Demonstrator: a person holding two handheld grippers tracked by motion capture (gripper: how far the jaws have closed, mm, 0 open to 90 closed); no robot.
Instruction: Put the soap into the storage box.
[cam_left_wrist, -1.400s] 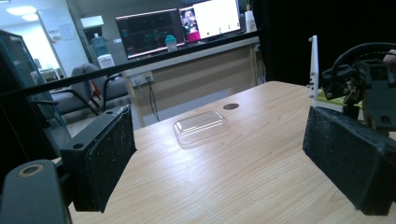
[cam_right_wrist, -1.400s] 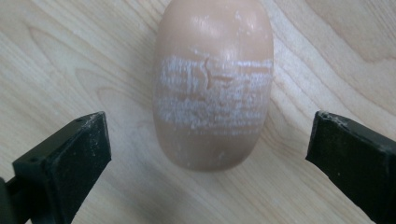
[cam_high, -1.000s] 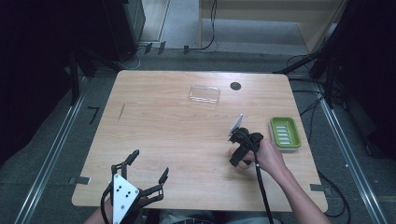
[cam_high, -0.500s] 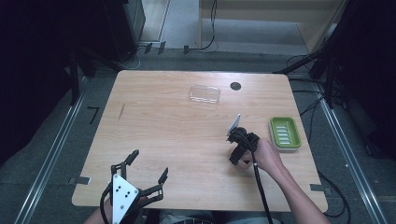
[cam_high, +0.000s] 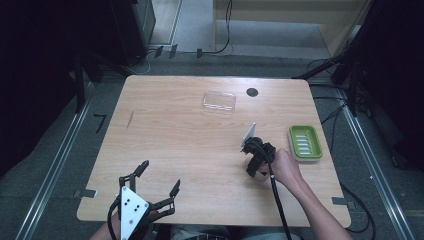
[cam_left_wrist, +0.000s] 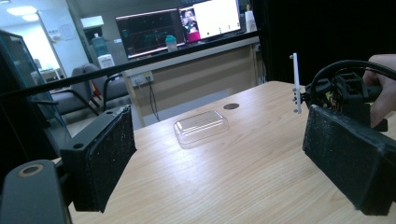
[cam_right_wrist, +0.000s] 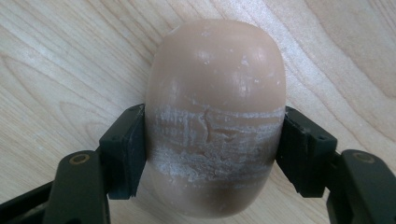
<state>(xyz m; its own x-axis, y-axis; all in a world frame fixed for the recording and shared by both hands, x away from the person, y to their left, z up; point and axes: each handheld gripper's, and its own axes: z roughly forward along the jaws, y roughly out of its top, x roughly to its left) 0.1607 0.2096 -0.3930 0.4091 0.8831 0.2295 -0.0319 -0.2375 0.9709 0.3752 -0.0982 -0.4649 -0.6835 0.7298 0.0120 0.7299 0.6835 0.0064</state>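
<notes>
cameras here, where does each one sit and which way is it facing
High view: above the person's side, looking forward and down on the table; shows the forearms, left gripper and right gripper.
Left gripper view: rides the left gripper, looks level across the table past its open jaws at the clear lid.
Right gripper view: rides the right gripper, looks down at the soap bar it clamps.
Shared: high and left gripper views both show the clear lid and right gripper.

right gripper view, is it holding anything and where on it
Yes. The right gripper, whose jaws have just been closing, clamps the tan soap bar across its two long sides, at the scuffed band near its middle.
</notes>
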